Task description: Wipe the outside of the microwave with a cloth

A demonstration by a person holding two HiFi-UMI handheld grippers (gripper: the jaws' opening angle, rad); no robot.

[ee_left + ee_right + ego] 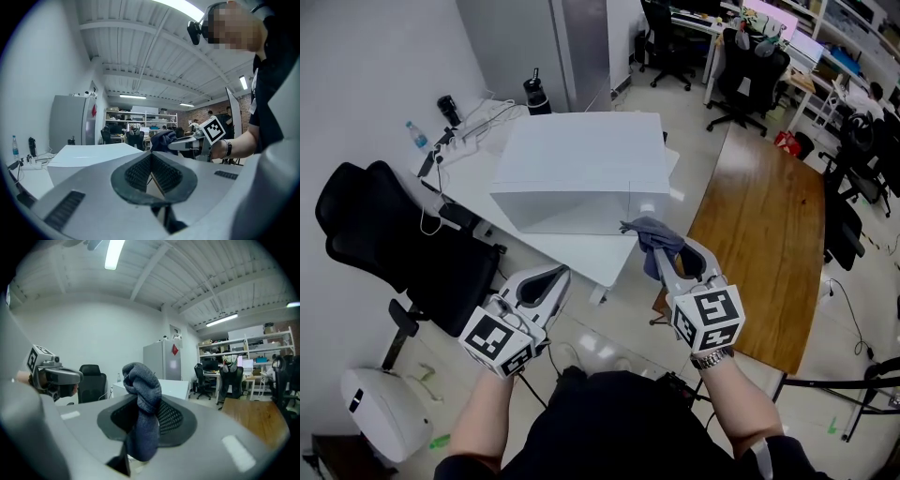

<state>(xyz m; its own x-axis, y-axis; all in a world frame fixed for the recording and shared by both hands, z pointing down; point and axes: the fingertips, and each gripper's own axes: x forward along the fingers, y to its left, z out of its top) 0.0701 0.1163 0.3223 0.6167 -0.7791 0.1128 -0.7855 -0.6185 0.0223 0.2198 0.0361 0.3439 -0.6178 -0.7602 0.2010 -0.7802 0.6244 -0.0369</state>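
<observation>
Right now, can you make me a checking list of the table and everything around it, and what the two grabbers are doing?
Surface: white table, with the microwave standing on it.
Job's things: white microwave; grey cloth held near its front right corner, contact unclear.
Clutter: plastic bottle and black flask near the table's far edge.
Grippers: right gripper shut on the cloth; left gripper shut, nothing in it.
Cables: power strip with cords on the table's left end.
Surroundings: black chair on the left, wooden table on the right.
</observation>
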